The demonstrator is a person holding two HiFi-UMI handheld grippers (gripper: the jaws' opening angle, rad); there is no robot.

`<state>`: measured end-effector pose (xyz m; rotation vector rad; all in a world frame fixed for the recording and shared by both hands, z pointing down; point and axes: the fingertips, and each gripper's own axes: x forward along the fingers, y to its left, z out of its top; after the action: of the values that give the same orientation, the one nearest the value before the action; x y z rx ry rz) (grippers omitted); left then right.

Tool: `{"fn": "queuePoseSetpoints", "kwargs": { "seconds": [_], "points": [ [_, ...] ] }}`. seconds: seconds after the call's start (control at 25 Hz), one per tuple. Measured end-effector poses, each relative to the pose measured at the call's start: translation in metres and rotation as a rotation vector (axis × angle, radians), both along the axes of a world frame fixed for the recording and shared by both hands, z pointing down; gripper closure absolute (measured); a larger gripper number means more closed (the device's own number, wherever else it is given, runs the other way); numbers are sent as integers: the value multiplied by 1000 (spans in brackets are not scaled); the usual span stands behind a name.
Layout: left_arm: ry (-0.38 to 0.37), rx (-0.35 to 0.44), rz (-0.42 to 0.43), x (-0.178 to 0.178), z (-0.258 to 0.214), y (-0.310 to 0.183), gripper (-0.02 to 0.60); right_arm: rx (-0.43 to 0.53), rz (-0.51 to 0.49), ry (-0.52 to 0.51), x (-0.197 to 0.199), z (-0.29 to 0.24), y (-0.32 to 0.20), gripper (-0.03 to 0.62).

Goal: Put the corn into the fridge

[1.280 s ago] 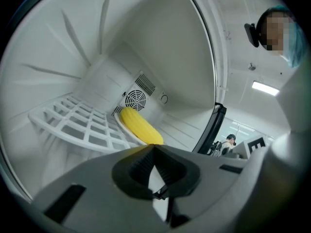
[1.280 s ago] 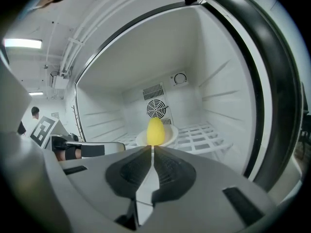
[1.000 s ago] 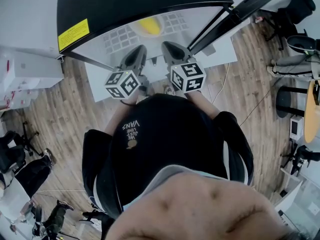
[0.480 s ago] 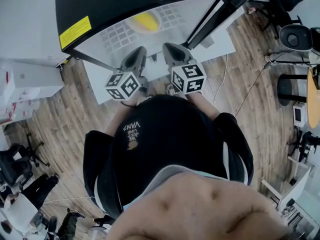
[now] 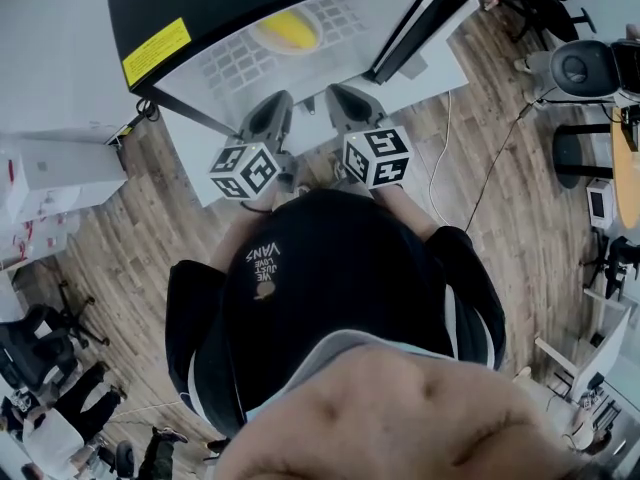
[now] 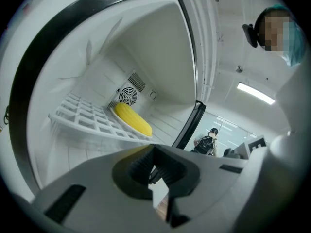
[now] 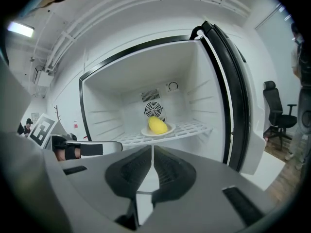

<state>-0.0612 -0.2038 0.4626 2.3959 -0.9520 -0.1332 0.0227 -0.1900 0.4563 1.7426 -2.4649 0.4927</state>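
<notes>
1. The yellow corn cob [image 7: 157, 124] lies on a small round white plate [image 7: 171, 128] on the white grid shelf [image 7: 197, 127]. It sits deep inside the open black-framed white fridge [image 7: 104, 108], straight ahead of both grippers.
2. The left gripper [image 6: 154, 154] and the right gripper [image 7: 153, 155] both have their jaws pressed together on nothing. They are outside the fridge mouth, well apart from the corn.
3. The cob's long axis slants across the left gripper's line and looks foreshortened from the right.
4. The black-edged fridge door [image 7: 232, 106] stands open just right of the right gripper, the nearer one. We judge that shutting it falls to that hand.
</notes>
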Motion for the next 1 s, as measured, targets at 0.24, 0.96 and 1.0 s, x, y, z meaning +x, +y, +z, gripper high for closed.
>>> {"fn": "queuePoseSetpoints", "kwargs": {
  "seconds": [0.24, 0.96, 1.0],
  "points": [
    [-9, 8, 37, -2, 3, 13, 565, 2, 35, -3, -2, 4, 14, 569],
    [-12, 15, -8, 8, -4, 48, 565, 9, -15, 0, 11, -3, 45, 569],
    [-12, 14, -17, 8, -4, 50, 565, 12, -23, 0, 11, -4, 46, 569]
  ]
}}
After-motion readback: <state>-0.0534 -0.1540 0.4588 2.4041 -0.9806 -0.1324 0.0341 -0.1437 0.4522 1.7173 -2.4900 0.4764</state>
